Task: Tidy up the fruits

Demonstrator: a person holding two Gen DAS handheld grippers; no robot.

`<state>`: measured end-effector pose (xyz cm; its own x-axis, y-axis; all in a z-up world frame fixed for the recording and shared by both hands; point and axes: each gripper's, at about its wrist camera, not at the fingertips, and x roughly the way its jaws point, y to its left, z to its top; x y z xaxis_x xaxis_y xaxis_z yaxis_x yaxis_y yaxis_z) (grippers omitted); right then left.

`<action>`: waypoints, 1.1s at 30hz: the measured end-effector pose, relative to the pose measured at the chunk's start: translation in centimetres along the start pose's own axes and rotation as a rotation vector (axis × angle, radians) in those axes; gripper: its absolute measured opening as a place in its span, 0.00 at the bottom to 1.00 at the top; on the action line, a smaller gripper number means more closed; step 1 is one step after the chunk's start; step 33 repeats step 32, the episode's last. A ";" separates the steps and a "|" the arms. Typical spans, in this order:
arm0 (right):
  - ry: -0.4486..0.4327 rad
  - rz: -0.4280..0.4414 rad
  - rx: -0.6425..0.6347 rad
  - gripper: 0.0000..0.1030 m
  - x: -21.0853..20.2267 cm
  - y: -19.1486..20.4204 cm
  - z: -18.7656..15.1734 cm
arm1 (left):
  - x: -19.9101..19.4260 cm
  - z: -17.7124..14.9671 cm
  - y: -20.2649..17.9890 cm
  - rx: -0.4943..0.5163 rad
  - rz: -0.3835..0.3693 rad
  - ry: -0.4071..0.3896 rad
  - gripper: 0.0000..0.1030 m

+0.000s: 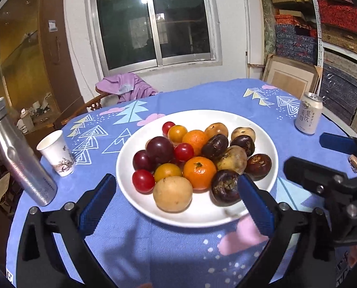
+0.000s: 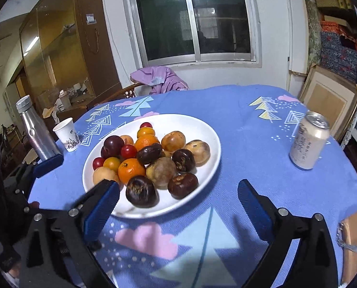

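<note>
A white plate (image 1: 202, 120) sits mid-table, heaped with fruit: two tangerines (image 1: 199, 172), red cherry tomatoes (image 1: 143, 181), yellow tomatoes, dark plums (image 1: 159, 149), brown water chestnuts (image 1: 225, 189) and pale round fruits (image 1: 172, 193). My left gripper (image 1: 176, 202) is open and empty, its fingers either side of the plate's near edge. My right gripper (image 2: 178, 204) is open and empty, at the plate's (image 2: 202, 124) near right edge; it also shows at the right of the left wrist view (image 1: 322, 158). The left gripper's blue finger (image 2: 47, 165) shows left of the plate.
A silver bottle (image 1: 22, 160) and a paper cup (image 1: 57, 153) stand left of the plate. A drink can (image 1: 308, 114) stands at the right. The round table has a blue patterned cloth (image 1: 202, 96). A chair with purple cloth (image 1: 128, 87) stands behind.
</note>
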<state>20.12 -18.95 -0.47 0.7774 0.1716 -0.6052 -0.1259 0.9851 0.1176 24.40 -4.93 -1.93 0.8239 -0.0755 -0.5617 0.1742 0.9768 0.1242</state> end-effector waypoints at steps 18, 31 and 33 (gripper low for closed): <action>-0.049 0.014 0.047 0.97 -3.0 -1.3 -0.8 | -4.7 -1.1 0.7 -0.061 -0.007 -0.038 0.96; -0.037 0.021 0.046 0.97 -3.0 -1.1 -0.9 | -4.3 -1.2 1.3 -0.093 0.026 0.006 0.96; -0.037 0.020 0.046 0.97 -3.0 -1.1 -0.9 | -4.2 -1.3 1.4 -0.096 0.033 0.008 0.96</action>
